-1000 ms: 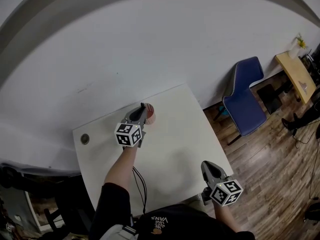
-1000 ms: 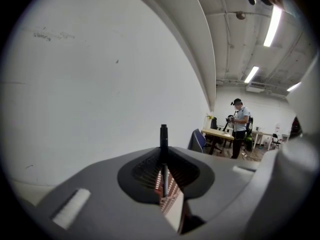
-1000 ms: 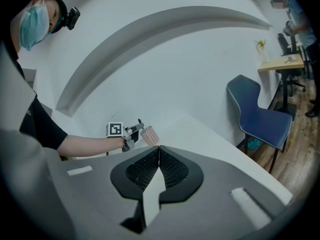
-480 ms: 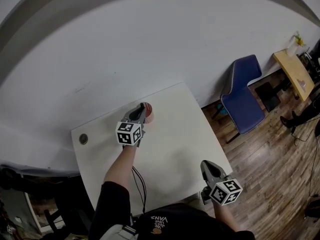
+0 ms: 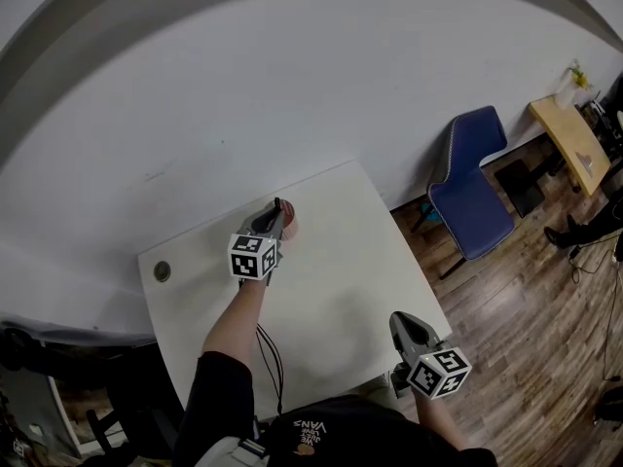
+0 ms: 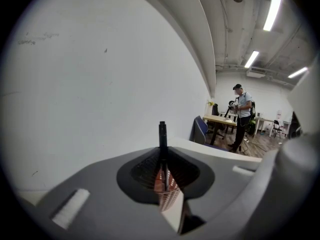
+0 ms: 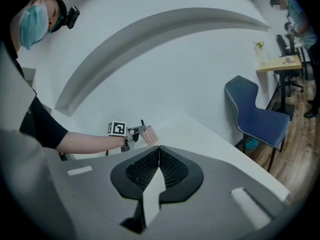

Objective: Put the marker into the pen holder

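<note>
left gripper: the left gripper (image 5: 274, 221) was out over the far part of the white table (image 5: 336, 290), jaws closed tight on the marker (image 5: 278, 206).
marker: a thin black stick, smooth plastic as it seemed, with its long axis nearly upright; the top end stood well above the jaws in the left gripper view (image 6: 162, 136).
pen holder: the pen holder (image 5: 290, 224) was a round pinkish cup with a fine mesh wall, standing on the table just beside the jaw tips, on their far right side.
key relation: the holder lay directly below and slightly ahead of the jaws; in the left gripper view its mesh (image 6: 167, 188) showed through the gap under the marker. i could not tell if the lower end was already inside the rim.
next move, my judgement: a short straight lowering along the marker's own axis, then opening; a tilted marker could catch the light mesh rim and tip the cup.
right gripper: the right gripper (image 5: 409, 331) waited at the near right table edge, well apart from the holder, jaws pressed together with nothing between them (image 7: 159, 156).
nearer arm: the left one, clearly.
</note>
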`<state>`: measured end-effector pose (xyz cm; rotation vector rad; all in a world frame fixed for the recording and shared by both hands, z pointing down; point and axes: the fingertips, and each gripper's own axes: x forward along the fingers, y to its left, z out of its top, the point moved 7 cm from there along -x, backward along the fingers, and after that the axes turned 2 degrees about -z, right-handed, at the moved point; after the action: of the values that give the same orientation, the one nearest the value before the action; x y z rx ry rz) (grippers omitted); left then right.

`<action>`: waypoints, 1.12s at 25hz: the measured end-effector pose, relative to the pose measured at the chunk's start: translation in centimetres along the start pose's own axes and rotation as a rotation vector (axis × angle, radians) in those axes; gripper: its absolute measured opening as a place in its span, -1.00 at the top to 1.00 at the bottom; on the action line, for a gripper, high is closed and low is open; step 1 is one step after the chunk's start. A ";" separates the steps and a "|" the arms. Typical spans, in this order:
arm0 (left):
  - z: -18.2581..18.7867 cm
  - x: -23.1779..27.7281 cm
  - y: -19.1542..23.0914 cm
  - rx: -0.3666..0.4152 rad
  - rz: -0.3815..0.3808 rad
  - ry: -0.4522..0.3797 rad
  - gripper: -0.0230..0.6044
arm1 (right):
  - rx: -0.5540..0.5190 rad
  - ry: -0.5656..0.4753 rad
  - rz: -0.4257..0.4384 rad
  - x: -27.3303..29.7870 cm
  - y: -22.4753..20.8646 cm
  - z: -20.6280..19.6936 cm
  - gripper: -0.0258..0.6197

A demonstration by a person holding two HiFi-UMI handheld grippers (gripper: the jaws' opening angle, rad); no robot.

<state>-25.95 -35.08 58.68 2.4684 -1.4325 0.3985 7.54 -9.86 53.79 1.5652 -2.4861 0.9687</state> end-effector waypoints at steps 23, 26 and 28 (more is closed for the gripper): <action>-0.2 0.0 -0.4 -0.019 -0.028 0.008 0.63 | -0.006 0.000 -0.002 -0.4 0.0 0.1 0.92; -0.2 -0.3 -0.4 -0.024 -0.030 0.001 0.63 | -0.009 0.001 0.005 -0.2 0.2 0.2 0.92; 0.1 -0.6 -0.5 -0.029 -0.025 -0.013 0.63 | -0.014 0.005 0.014 -0.1 0.2 0.3 0.92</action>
<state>-25.80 -34.39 58.36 2.4678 -1.4012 0.3555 7.54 -9.87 53.37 1.5424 -2.4981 0.9538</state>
